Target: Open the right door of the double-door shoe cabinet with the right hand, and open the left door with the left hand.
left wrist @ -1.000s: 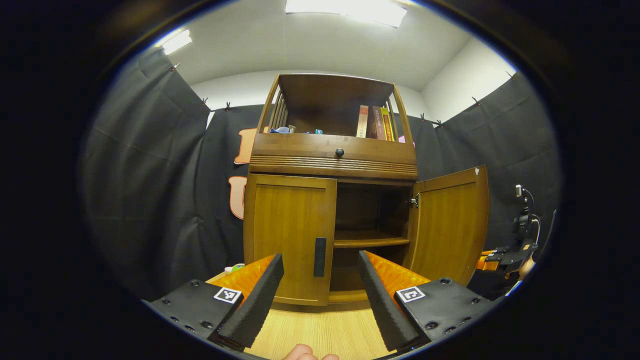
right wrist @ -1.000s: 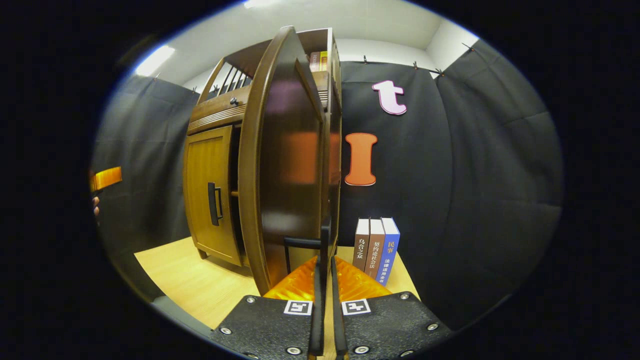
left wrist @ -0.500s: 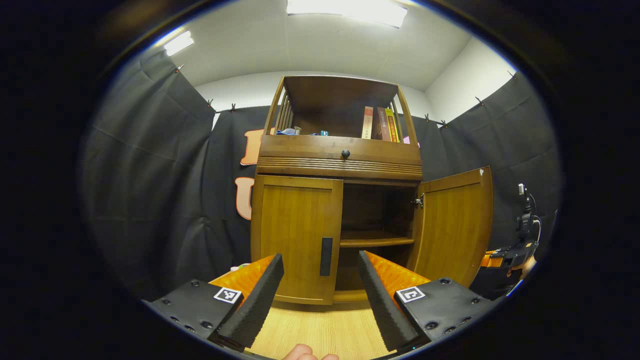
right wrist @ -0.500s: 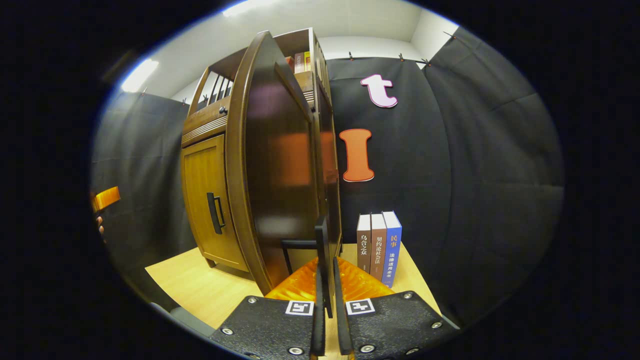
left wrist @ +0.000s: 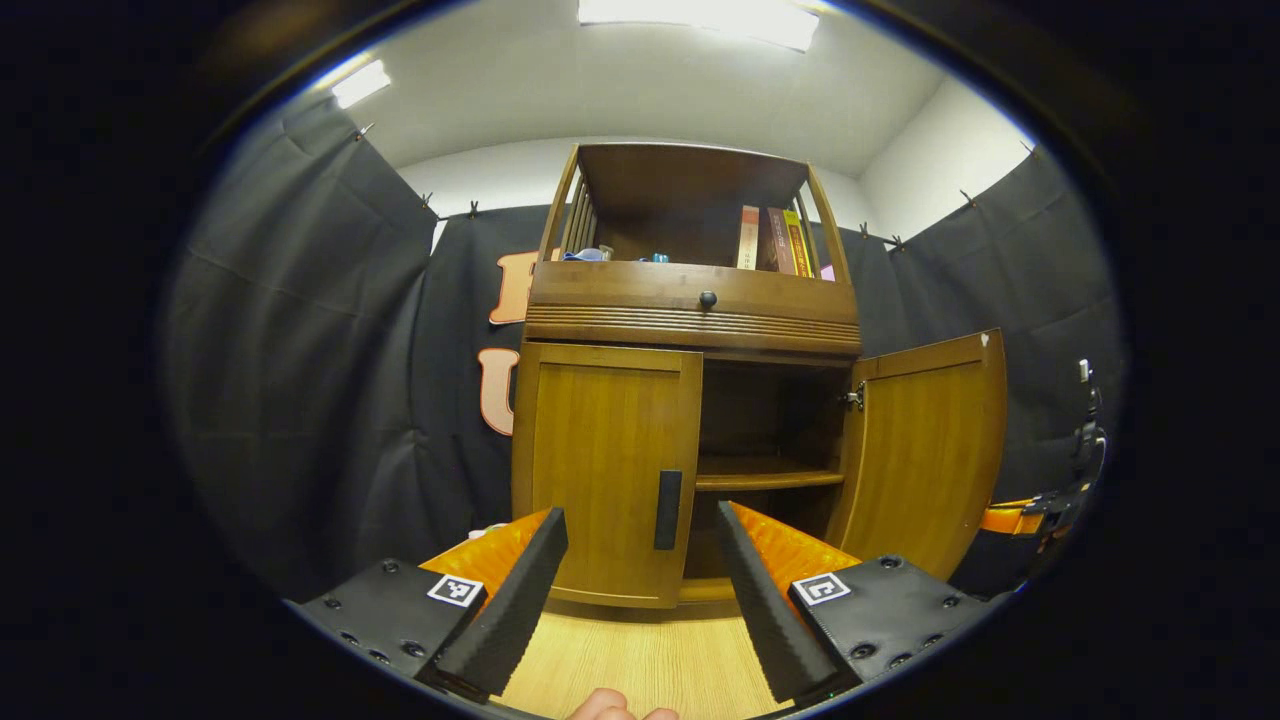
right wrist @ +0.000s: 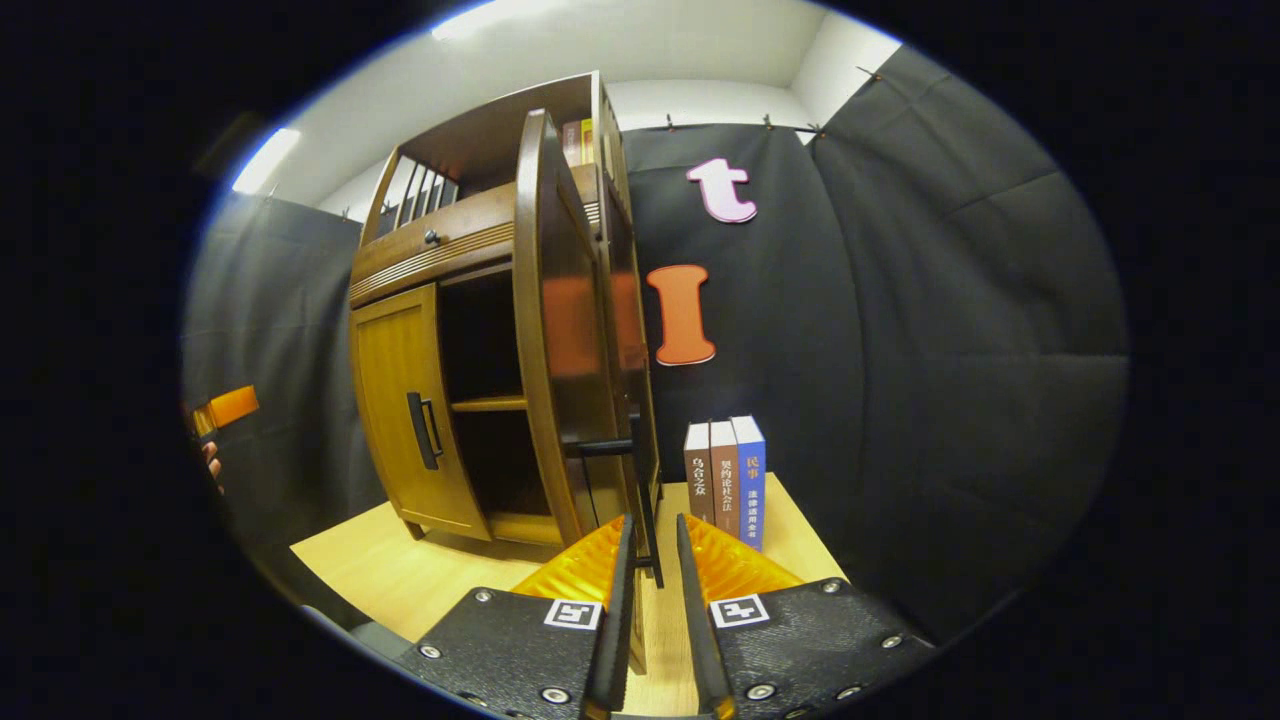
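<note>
1. Lining up on the left door (left wrist: 605,470), we hold the left gripper (left wrist: 640,590) short of the shoe cabinet (left wrist: 690,310) with its fingers spread wide apart and nothing between them. The door sits shut, its dark vertical handle (left wrist: 668,510) just above and between the fingertips.

2. Swung out — the right door (left wrist: 925,450) stands wide open, baring the inner shelf (left wrist: 768,478). In the right gripper view the right gripper (right wrist: 650,610) sits at that door's handle (right wrist: 640,480), fingers parted a little; the bar's lower end hangs at the gap, and as we judge it neither pad presses on it.

3. For the step in hand, we would ease the left gripper forward and slightly up until the handle sits squarely between the pads, then close on it at mid-height.

4. We would pull along the door's arc, toward us and out to the left — a straight tug risks slipping off the slim bar or dragging the cabinet across the table (left wrist: 650,660).

5. The right gripper should be kept out of the left door's swing.
</note>
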The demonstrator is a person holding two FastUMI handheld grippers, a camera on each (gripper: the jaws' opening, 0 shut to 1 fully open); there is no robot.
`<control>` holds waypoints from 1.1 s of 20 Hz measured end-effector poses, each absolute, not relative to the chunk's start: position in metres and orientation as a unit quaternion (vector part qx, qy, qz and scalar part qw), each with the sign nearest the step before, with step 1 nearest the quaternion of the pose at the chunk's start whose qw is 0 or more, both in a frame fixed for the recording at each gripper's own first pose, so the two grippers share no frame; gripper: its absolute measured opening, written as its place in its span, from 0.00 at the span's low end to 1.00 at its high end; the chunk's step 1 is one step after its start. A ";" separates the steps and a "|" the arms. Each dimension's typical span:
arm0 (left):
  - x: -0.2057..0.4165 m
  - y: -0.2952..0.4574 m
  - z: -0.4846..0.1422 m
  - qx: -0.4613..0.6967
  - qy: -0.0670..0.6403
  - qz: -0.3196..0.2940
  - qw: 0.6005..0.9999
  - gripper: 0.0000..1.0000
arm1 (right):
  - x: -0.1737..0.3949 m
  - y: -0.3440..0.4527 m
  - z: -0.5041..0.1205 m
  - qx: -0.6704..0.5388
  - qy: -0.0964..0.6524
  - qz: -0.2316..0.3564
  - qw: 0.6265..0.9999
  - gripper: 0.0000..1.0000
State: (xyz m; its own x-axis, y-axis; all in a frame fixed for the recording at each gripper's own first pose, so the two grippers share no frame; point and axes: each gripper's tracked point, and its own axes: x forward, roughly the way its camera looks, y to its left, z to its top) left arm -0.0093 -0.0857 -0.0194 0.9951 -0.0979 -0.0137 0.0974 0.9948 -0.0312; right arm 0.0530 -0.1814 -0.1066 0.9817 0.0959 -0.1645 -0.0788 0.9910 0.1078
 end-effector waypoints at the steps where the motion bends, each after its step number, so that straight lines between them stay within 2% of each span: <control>1: -0.008 -0.085 -0.021 -0.015 0.009 -0.049 0.999 0.94 | 0.045 -0.181 -0.099 0.051 0.079 0.032 0.995 0.26; 4: -0.004 -0.088 -0.026 -0.014 0.014 -0.053 0.998 0.99 | 0.024 -0.167 -0.082 0.059 0.074 0.015 0.995 0.26; 5: -0.004 -0.087 -0.026 -0.012 0.015 -0.052 0.998 0.95 | 0.021 -0.161 -0.077 0.058 0.071 0.013 0.996 0.26; 8: -0.003 -0.087 -0.032 -0.011 0.023 -0.054 0.998 0.95 | 0.018 -0.135 -0.058 0.045 0.057 0.023 0.997 0.26; 9: -0.002 -0.085 -0.034 -0.011 0.024 -0.054 0.998 0.95 | 0.019 -0.124 -0.053 0.034 0.054 0.031 0.997 0.27; 10: -0.002 -0.083 -0.035 -0.010 0.025 -0.051 0.998 0.95 | 0.020 -0.116 -0.051 0.026 0.053 0.036 0.998 0.31; 11: 0.000 -0.080 -0.036 -0.009 0.025 -0.049 0.998 0.94 | 0.020 -0.107 -0.048 0.021 0.050 0.041 0.998 0.22; 13: 0.002 -0.078 -0.040 -0.010 0.028 -0.045 0.999 0.94 | 0.021 -0.086 -0.047 0.029 0.044 0.052 0.997 0.26; 19: 0.020 -0.082 -0.045 -0.007 0.035 -0.060 0.998 0.95 | 0.028 -0.064 -0.064 0.033 0.061 0.056 0.996 1.00; 21: 0.032 -0.091 -0.045 -0.021 0.033 -0.072 0.997 0.95 | 0.028 -0.062 -0.064 0.032 0.063 0.058 0.996 1.00; 22: 0.041 -0.098 -0.043 -0.031 0.029 -0.081 0.996 0.95 | 0.029 -0.060 -0.063 0.033 0.064 0.059 0.996 0.92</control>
